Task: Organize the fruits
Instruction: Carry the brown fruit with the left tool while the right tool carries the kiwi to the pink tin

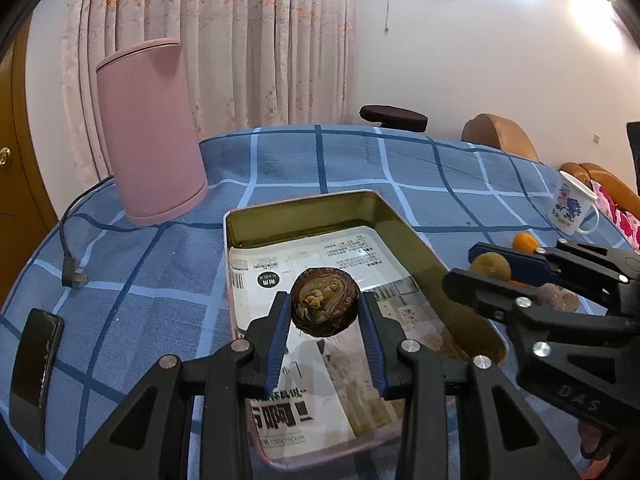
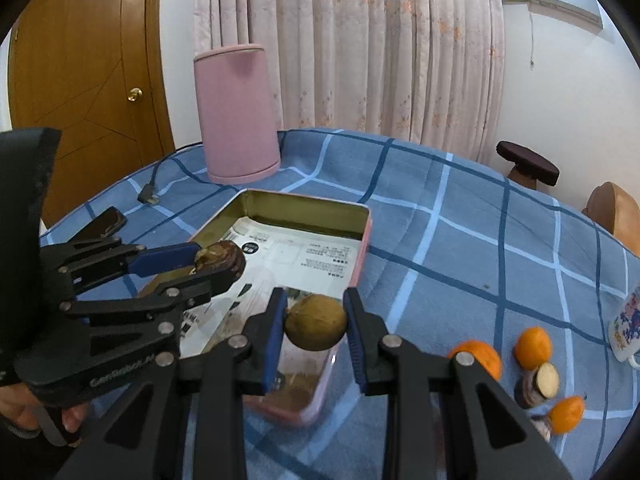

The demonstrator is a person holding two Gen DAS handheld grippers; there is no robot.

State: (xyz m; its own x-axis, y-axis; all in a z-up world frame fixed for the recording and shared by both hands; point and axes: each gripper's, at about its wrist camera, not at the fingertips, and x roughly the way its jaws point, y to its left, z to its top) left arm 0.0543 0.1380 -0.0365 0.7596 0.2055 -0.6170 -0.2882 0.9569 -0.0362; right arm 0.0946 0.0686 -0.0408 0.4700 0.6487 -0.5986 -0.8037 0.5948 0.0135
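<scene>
1. Left claw (image 1: 323, 312) in the left wrist view is clamped on a dark brown round fruit (image 1: 324, 302), held up over the middle of the tin tray (image 1: 404, 224). Printed paper (image 1: 320, 264) lines the tray floor. There's bare tray on every side of the fruit, and the raised rim stays well clear of both fingers.
2. Same view: right claw (image 1: 468, 268) pokes in from the right edge, fingers pointing left near the tray's right wall, with a greenish-brown fruit (image 1: 490, 266) between them. An orange (image 1: 525, 242) behind it is mostly hidden. A mug (image 1: 572, 208), pink canister (image 1: 150, 132) and phone (image 1: 34, 372) sit on the checkered counter (image 1: 160, 264), well apart from the tray.
3. Right wrist view: right claw (image 2: 315, 326) grips the greenish-brown fruit (image 2: 316, 322) above the tray's near right corner (image 2: 312, 408).
4. Left claw (image 2: 218, 264) reaches in from the left over the tray; its lower finger covers part of the dark fruit (image 2: 222, 260).
5. Three oranges (image 2: 534, 347) and a cut purple-skinned piece (image 2: 538, 386) lie on open cloth to the right; the nearest ones are partly cut off by the claw frame.
</scene>
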